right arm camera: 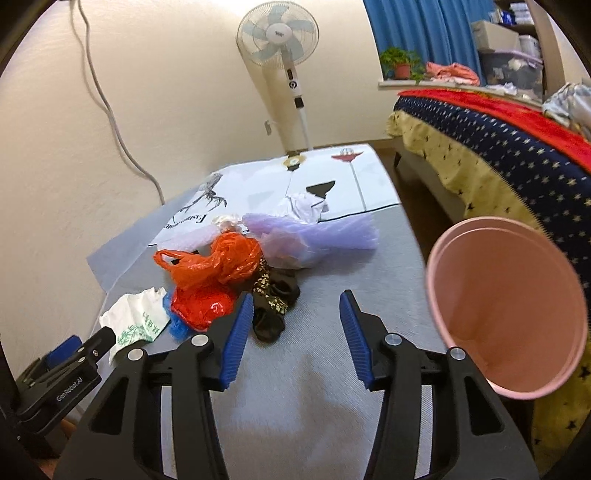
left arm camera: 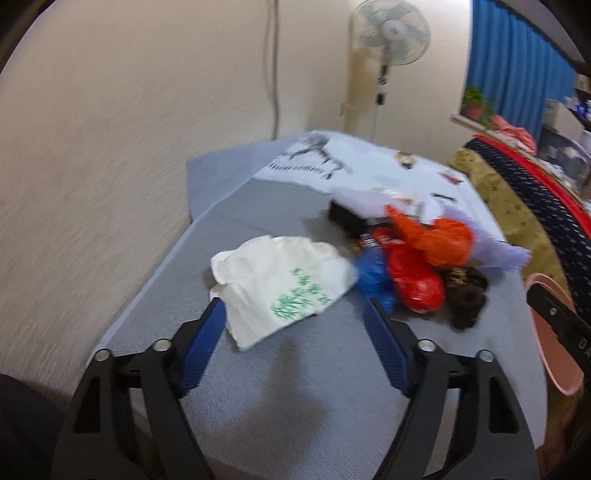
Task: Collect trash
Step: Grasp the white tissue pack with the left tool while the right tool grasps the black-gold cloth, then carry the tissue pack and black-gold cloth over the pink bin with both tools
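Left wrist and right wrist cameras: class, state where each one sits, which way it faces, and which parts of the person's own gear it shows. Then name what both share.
Left wrist: sits on the left gripper, looking forward over the table at the white bag; its open blue fingers show.
Right wrist: sits on the right gripper, facing the trash pile and fan; its open fingers and the left gripper show.
Shared: orange bag, pink bucket.

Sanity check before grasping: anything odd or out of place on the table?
Yes: dark socks lie in the pile of crumpled plastic bags, clothing rather than trash. The pink bin at the table's right edge is tipped, mouth facing the camera. Nothing spilled or damaged.
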A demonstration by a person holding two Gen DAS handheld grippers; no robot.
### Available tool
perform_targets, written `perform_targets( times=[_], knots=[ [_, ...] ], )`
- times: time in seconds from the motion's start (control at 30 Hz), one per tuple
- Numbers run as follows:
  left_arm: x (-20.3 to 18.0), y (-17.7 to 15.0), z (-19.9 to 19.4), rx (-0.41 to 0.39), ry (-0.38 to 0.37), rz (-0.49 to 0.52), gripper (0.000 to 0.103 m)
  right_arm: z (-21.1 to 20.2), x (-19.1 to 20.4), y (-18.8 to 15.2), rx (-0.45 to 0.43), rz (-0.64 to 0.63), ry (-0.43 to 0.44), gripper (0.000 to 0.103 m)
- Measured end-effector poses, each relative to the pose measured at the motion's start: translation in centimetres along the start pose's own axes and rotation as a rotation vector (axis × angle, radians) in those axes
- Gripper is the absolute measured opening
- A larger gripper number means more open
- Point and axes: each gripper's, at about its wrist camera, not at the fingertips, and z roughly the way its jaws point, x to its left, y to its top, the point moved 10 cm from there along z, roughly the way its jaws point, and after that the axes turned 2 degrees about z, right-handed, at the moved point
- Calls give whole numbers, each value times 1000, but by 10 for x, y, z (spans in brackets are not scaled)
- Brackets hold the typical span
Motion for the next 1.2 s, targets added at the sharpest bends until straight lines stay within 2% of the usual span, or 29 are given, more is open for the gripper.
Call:
perform_targets(
  times=[0.2, 0.4, 0.5, 0.53, 0.6, 0.63, 0.67, 0.7, 0.77, 0.93, 1.2],
  knots=[
    [18, -3, 29, 50, 68, -56, 83, 35, 4, -5, 73, 27, 25, 67],
    [23, -7, 53, 105, 99, -67, 83, 57, 13, -15, 140, 0, 48, 67],
    [28, -9, 58, 129, 98, -90, 83, 65, 14, -20, 165, -6, 50, 63],
    [28, -10, 59, 134, 95, -92, 80, 67, 14, -21, 172, -3, 55, 60],
    [28, -13, 60, 146, 86, -86, 72, 71, 17, -24, 192, -10, 68, 43],
    [27, -13, 59, 145, 74, -90, 66, 72, 20, -25, 200, -13, 78, 37],
    [27, -12, 59, 142, 65, -96, 53, 71, 21, -27, 206, -19, 80, 30],
    [26, -11, 57, 139, 60, -95, 50, 70, 23, -28, 207, -27, 79, 25],
    [24, -9, 54, 131, 56, -88, 38, 64, 27, -29, 209, -45, 93, 19],
    [20, -10, 49, 138, 20, -89, 16, 42, 30, -26, 191, -58, 115, 17],
    [22, -8, 24, 97, -16, -102, 12, 0, 32, -26, 153, -89, 142, 17]
  ],
)
